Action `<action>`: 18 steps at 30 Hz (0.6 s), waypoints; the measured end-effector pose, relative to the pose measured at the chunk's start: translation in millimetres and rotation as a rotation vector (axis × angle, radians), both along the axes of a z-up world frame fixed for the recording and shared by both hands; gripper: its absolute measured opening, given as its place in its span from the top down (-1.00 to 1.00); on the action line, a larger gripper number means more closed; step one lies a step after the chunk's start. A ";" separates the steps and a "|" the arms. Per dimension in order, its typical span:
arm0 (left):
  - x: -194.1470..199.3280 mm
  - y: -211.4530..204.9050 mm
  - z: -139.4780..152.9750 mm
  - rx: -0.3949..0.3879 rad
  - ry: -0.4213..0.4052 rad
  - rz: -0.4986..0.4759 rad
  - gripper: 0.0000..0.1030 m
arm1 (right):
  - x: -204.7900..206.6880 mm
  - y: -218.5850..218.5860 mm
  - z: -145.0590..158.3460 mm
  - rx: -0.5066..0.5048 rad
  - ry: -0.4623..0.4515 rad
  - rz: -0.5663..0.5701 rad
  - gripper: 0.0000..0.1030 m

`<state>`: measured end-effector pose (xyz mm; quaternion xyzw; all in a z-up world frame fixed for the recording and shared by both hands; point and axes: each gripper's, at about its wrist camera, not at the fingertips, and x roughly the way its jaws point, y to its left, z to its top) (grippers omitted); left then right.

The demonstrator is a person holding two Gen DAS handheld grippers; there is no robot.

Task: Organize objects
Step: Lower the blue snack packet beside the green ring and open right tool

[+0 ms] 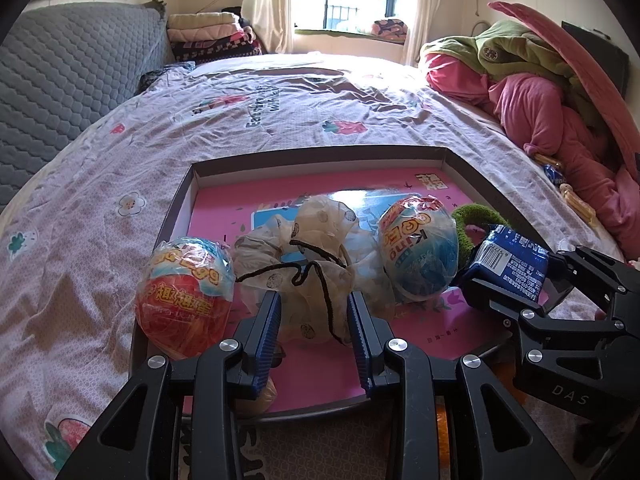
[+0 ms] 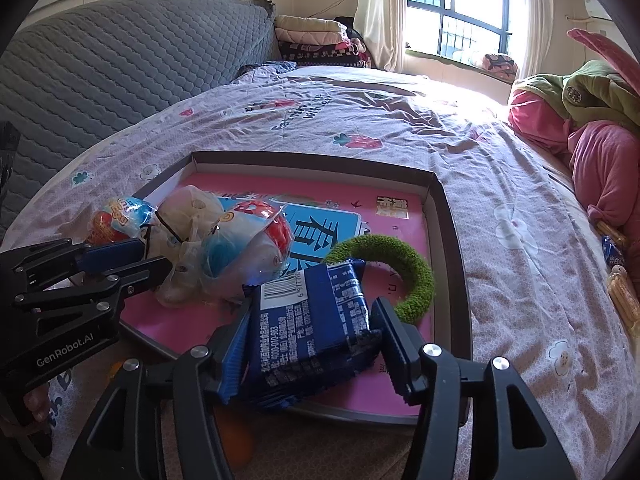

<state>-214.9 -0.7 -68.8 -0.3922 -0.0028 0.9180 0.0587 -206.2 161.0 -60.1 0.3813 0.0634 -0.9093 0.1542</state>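
Nearest to us in the left wrist view, our left gripper point(image 1: 314, 314) has its blue pads set narrowly on either side of a cream polka-dot drawstring pouch point(image 1: 316, 256), and both pads appear to press into the fabric. That pouch lies near the front of a shallow grey-walled box point(image 1: 182, 208) with a pink printed floor, which sits on the flowered bedspread point(image 1: 100, 184). Just left of the pouch we see a red-and-blue wrapped toy egg point(image 1: 186, 296) leaning at the box's near left wall. To the right of the pouch stands a second wrapped egg point(image 1: 418, 248), mostly blue and white.

Our right gripper point(image 2: 310, 330) stands about half open around a dark blue snack packet point(image 2: 308, 320). Its left pad lies against the packet's edge, while a slim gap shows at the right pad point(image 2: 394, 344), so we do not see a firm clamp. This packet rests at the box's front edge, partly overhanging it, and covers one end of a green fuzzy ring point(image 2: 404, 268) lying on the pink floor. Pink and green bedding point(image 1: 540, 92) is heaped on the bed's right side.
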 end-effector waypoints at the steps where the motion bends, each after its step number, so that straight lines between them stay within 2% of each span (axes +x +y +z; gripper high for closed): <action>1: 0.5 0.6 0.3 0.000 0.000 -0.001 0.32 | 0.1 0.2 0.0 0.001 0.000 0.001 -0.15; 14: 3.0 0.9 6.3 0.010 0.009 -0.007 0.32 | 0.9 3.5 1.7 0.032 0.010 -0.014 -0.22; 18: 2.7 1.1 6.2 0.008 0.009 -0.007 0.32 | 0.1 5.0 2.7 0.048 0.024 -0.028 -0.33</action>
